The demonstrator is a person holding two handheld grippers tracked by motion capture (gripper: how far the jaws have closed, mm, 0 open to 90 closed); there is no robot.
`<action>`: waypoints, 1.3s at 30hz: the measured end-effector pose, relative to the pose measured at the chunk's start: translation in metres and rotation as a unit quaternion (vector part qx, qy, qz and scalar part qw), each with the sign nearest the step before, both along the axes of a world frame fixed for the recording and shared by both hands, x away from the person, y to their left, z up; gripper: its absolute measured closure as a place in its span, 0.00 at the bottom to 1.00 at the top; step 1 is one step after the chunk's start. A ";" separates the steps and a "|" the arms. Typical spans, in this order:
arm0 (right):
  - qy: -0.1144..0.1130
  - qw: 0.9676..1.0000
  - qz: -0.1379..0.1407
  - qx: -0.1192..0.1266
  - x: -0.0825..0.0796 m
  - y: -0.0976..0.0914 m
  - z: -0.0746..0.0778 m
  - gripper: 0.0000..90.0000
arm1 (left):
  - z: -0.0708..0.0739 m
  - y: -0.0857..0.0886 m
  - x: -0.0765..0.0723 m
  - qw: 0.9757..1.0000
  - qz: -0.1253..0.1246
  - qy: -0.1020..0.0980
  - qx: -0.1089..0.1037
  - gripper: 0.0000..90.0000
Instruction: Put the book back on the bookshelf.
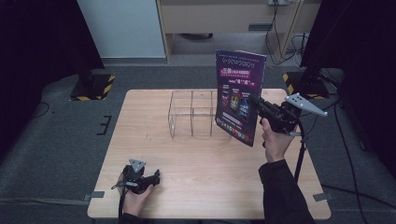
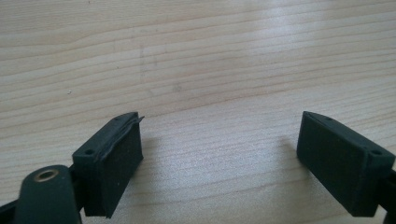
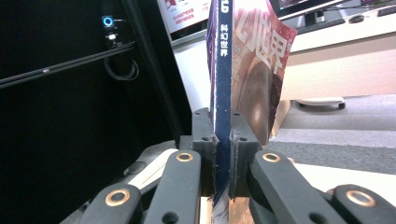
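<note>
magazine (image 1: 239, 95) x1 – clear organizer (image 1: 191, 113) x1 | claws x2: left (image 1: 156, 176), right (image 1: 254, 99) | table (image 1: 196, 177) x1

Lab or recording studio setup, not home. Wooden table (image 1: 196, 163) stands alone on grey carpet (image 1: 60, 130), well beyond right gripper (image 1: 254, 99) black curtains (image 1: 42, 37) close off both sides. Stand bases with yellow-black hazard tape (image 1: 93, 86) flank table's far corners. Loose cables (image 1: 280, 32) trail behind, by light wooden office furniture (image 1: 224, 16). Small camera with blue ring light (image 3: 108, 22) on black rail.

Blk tongs (image 1: 254, 100), dark sleeve (image 1: 282, 191) (prob. black).
</note>
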State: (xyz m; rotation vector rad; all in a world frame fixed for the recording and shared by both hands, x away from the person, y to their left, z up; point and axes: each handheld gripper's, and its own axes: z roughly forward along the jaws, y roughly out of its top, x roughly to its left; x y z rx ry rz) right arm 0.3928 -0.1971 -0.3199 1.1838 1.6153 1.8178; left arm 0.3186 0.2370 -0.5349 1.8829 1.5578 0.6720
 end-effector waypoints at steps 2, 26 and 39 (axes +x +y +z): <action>0.001 1.000 -0.003 0.000 0.004 0.001 -0.002 0.94 | 0.000 0.000 0.000 1.000 0.000 0.000 0.000 0.15; 0.002 0.998 -0.053 -0.022 0.042 0.021 -0.028 0.94 | 0.000 0.000 0.000 1.000 0.000 -0.001 0.000 0.14; 0.011 0.997 -0.062 -0.037 0.052 0.034 -0.048 0.94 | 0.000 0.000 0.000 1.000 0.000 -0.001 0.000 0.14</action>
